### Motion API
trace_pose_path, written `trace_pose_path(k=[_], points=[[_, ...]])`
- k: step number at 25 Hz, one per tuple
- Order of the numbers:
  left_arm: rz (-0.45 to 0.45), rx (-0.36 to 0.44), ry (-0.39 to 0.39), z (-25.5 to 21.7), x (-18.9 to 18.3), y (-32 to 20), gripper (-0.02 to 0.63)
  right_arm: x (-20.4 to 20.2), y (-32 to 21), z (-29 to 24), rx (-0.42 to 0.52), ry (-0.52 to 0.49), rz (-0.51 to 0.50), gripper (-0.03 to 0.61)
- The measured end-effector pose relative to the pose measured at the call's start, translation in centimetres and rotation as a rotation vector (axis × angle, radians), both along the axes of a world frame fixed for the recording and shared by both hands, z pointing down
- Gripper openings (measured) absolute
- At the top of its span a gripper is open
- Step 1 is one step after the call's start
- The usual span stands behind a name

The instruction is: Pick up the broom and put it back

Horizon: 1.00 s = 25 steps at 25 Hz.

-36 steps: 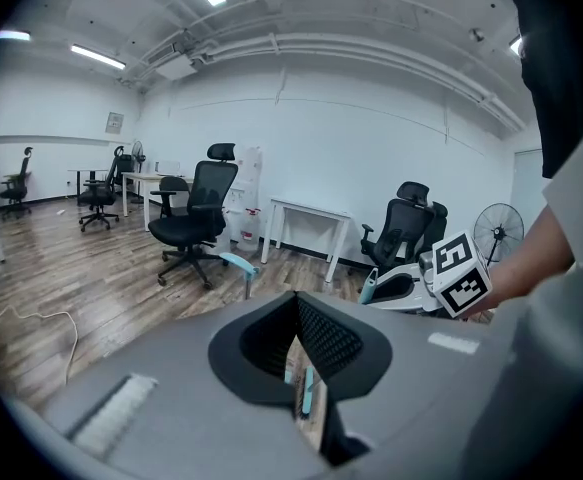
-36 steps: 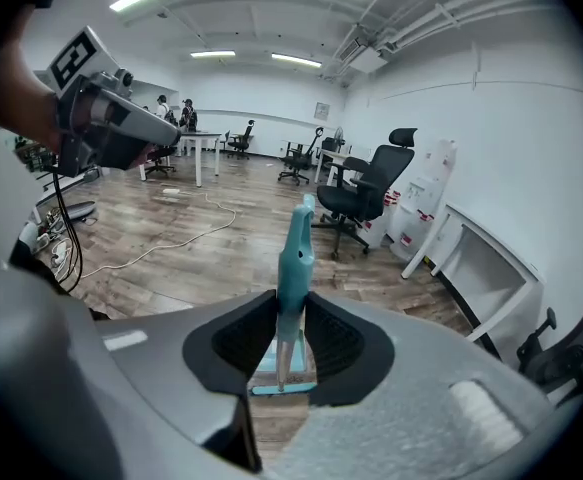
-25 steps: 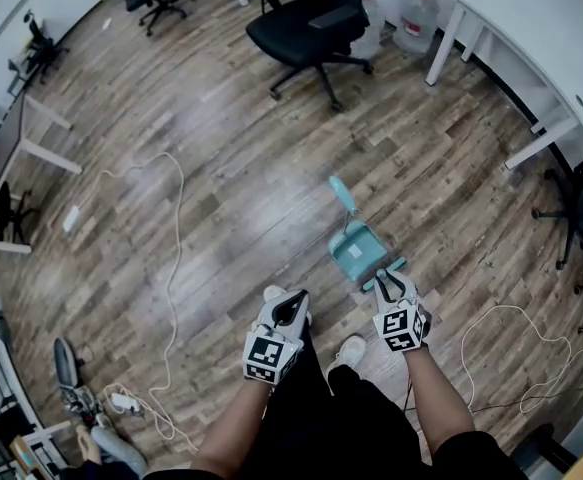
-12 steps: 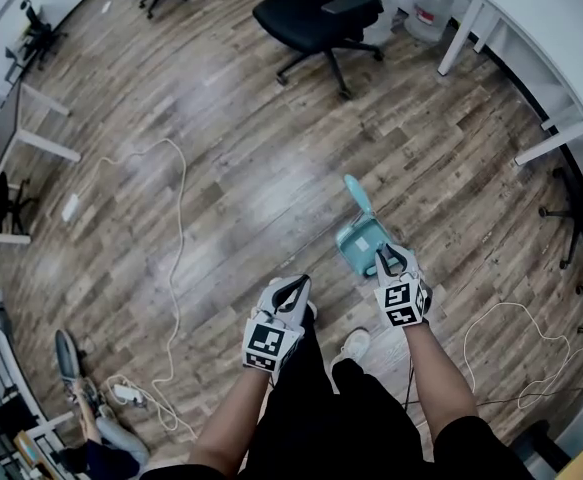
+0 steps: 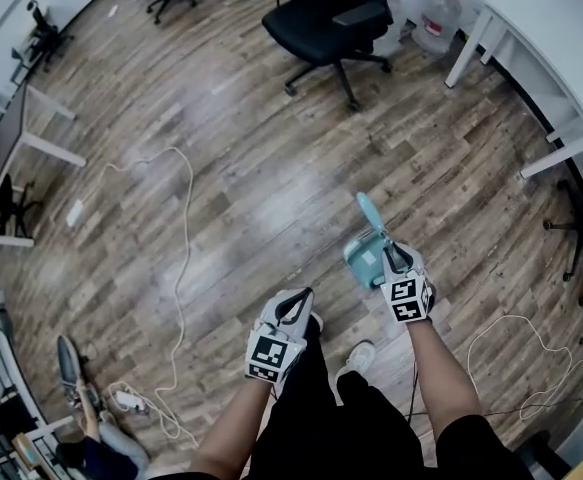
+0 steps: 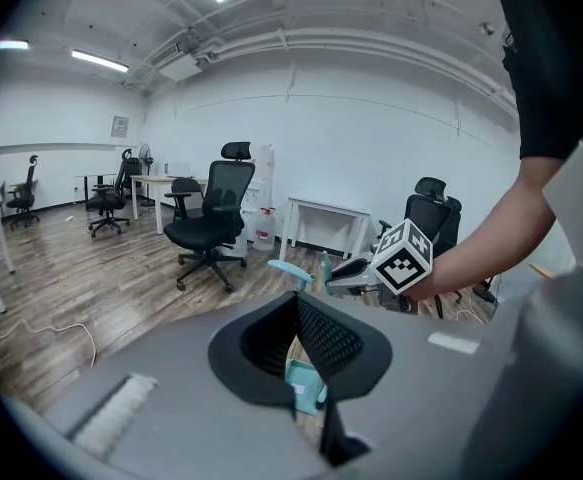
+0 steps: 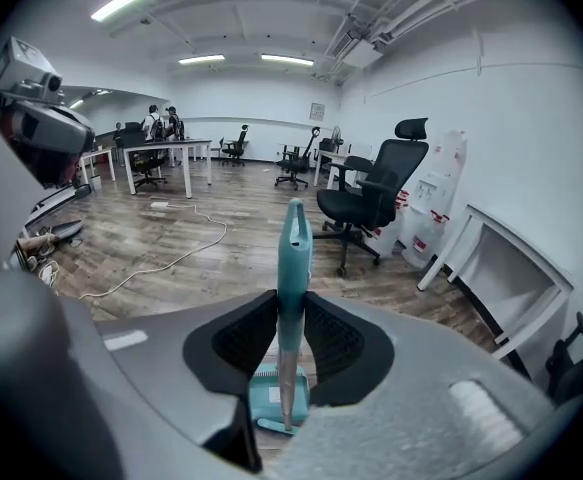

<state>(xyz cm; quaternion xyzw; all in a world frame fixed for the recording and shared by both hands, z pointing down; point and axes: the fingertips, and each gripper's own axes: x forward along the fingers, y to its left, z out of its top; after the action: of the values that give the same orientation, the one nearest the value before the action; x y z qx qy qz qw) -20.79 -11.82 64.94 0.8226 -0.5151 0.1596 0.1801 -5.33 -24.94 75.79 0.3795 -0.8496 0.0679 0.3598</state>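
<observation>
**Item 1: left gripper** (image 5: 293,306). It is hovering just in front of the person's legs with its jaws resting together and nothing between them. Risk: it is giving the load no support, so any swing is falling to the other hand alone.

**Item 2: shoe** (image 5: 354,354). It is standing near both grippers. Risk: a low, swinging broom end could be catching on it mid-step.

**Item 3: right gripper** (image 5: 395,257). Its jaws are standing partly apart and pressing on the broom's handle from both sides.

**Item 4: broom** (image 7: 293,248). Its teal grip is running up between the right pads, with the silver shaft and teal lower end hanging below, over the wooden floor (image 5: 251,198). Whether that end is touching the boards cannot be told. Risk: the pads are gripping high on a smooth, narrow handle while the heavier end is sitting low, so the handle may be sliding down through the pads or pivoting in them if carried fast or tilted.

**Item 5: white cable** (image 5: 179,278). It is trailing across the floor well left of the broom. Risk: snagging feet or the broom's end on a leftward route.

**Item 6: office chair** (image 5: 329,18) and **white desk** (image 5: 561,28). They are standing farther ahead. Risk: the chair's base or the desk's legs could be knocking the hanging end loose on a close pass.
</observation>
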Motion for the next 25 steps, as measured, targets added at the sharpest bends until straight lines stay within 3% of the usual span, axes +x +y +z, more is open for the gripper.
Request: trace_pose_path(k=[12,17,25], points=[[0.004,-0.012,-0.011,0.4,-1.3,0.1,0.02,-1.0,-2.4,0.6,-0.011,-0.009,0.04,0.092],[0.032,0.003,-0.014,0.1,-1.3,0.2,0.02,-1.3,-1.9,1.3,-0.041,0.004,0.034,0.132],[0.027,0.027,-0.001,-1.0,-0.9,0.1,0.02,-1.2,-0.3,-1.0,-0.009,-0.03,0.028,0.138]])
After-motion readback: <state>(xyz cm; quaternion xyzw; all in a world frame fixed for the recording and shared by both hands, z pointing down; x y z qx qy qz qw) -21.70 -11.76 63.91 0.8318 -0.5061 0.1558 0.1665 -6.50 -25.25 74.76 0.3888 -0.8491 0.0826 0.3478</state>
